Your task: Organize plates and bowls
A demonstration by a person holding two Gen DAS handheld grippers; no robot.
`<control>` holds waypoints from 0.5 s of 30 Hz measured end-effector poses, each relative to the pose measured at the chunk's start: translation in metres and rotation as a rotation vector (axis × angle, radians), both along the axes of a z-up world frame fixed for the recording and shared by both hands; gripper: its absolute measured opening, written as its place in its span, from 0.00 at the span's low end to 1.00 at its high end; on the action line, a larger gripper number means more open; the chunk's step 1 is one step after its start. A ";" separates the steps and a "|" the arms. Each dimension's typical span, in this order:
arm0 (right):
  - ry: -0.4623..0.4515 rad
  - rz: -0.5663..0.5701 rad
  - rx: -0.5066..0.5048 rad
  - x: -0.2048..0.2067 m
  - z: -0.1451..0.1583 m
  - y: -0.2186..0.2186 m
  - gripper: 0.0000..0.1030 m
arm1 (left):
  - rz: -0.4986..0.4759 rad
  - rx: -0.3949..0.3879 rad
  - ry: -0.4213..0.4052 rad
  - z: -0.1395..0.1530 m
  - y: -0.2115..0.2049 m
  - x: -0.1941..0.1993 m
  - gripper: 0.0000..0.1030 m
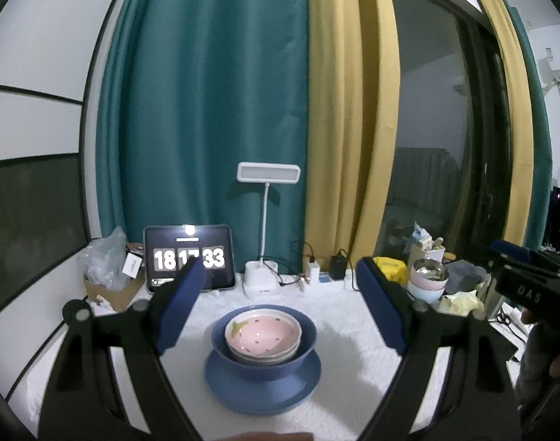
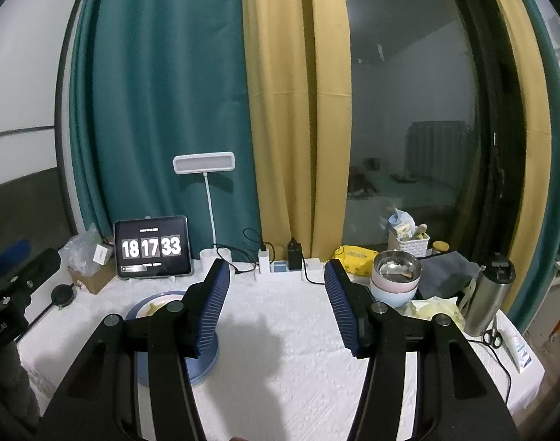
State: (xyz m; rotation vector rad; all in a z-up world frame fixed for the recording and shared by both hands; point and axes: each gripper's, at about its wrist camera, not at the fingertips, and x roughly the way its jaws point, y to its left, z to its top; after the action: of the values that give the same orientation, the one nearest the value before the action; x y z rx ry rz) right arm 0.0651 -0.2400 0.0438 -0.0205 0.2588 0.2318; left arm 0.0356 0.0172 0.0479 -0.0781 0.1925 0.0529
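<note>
Item: blue plate (image 1: 261, 386), worktop (image 1: 353, 349) centre; on it blue bowl (image 1: 264, 345), pink bowl (image 1: 263, 332) nested, perhaps another beneath. Stacking seems done. My left tongs (image 1: 280, 305) and right tongs (image 2: 276, 305): spread, empty. Next, possibly: bowls (image 2: 395, 279) right of plate.

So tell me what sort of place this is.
Probably a home room, with a table set against curtains and a glass door. A desk lamp, a clock tablet and stacked bowls suggest living space.
</note>
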 end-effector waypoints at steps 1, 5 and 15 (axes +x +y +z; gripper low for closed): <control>0.003 0.002 0.000 0.001 0.000 0.001 0.55 | 0.001 0.000 0.001 0.000 0.000 0.000 0.83; 0.021 0.007 0.014 0.006 0.000 -0.001 0.55 | 0.009 -0.003 0.000 0.000 0.002 0.002 0.83; 0.027 -0.002 0.023 0.012 -0.001 -0.004 0.55 | 0.009 0.002 0.017 -0.003 0.001 0.009 0.83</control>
State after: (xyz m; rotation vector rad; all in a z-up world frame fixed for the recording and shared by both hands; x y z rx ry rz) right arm 0.0771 -0.2443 0.0427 0.0052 0.2833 0.2331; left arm 0.0443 0.0177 0.0449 -0.0763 0.2088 0.0628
